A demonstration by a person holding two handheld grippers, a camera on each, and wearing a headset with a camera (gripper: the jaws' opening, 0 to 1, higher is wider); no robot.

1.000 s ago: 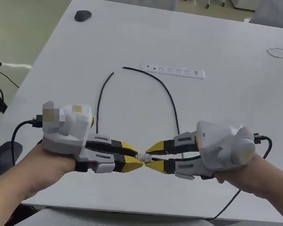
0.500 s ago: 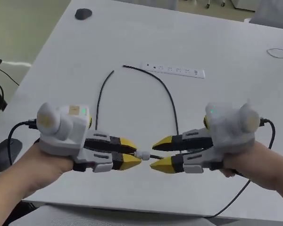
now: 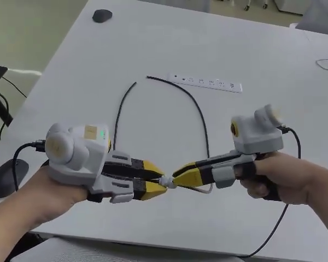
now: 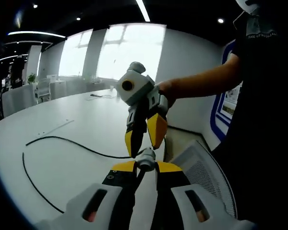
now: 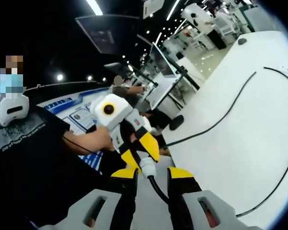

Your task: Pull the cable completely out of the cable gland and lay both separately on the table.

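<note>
Rolled sideways and nearer now, our right gripper [image 3: 176, 179] straddles the cable [image 3: 199, 111], jaws apart, while our left gripper [image 3: 159, 185] pinches the gland [image 3: 165, 182]; we judge the pull unfinished.

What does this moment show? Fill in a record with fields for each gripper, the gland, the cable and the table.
left gripper: shut on the cable gland
right gripper: open, jaws either side of the cable
cable gland: white, held off the table
cable: black, one end in the gland, rest curving across table
table: white, power strip at far side
</note>
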